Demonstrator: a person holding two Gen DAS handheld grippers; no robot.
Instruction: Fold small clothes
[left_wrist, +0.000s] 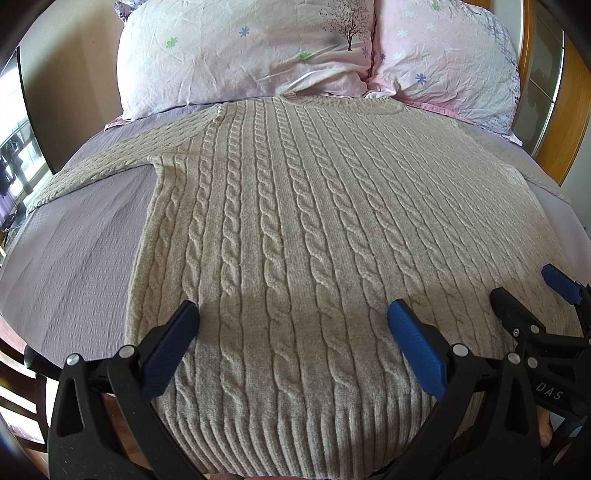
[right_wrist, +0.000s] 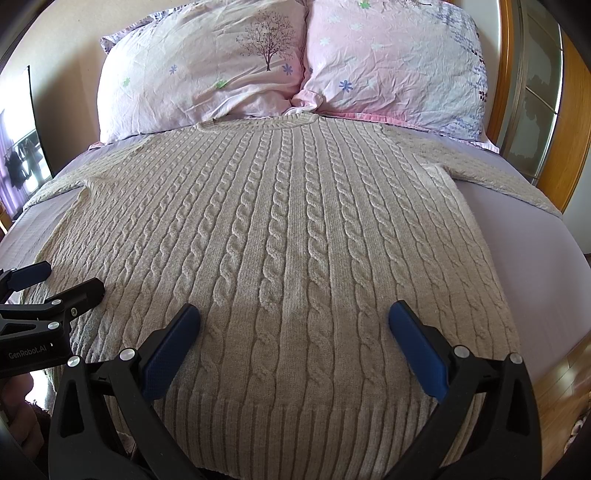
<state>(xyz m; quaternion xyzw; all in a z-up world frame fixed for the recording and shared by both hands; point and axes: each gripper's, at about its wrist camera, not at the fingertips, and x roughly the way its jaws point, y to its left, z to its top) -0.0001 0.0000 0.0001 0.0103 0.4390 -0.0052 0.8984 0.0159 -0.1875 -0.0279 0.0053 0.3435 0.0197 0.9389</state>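
A beige cable-knit sweater (left_wrist: 295, 221) lies flat and face up on the bed, hem toward me, collar by the pillows, sleeves spread to both sides. It also fills the right wrist view (right_wrist: 288, 229). My left gripper (left_wrist: 293, 321) is open and empty, hovering over the hem's left part. My right gripper (right_wrist: 294, 321) is open and empty over the hem's right part. The right gripper shows at the right edge of the left wrist view (left_wrist: 532, 291); the left gripper shows at the left edge of the right wrist view (right_wrist: 59, 280).
The bed has a lilac sheet (left_wrist: 77, 243). Two pink floral pillows (right_wrist: 207, 66) (right_wrist: 395, 62) lie against the head end. A wooden headboard (right_wrist: 569, 122) stands at the right. Wooden floor (right_wrist: 561, 384) shows beyond the bed's right edge.
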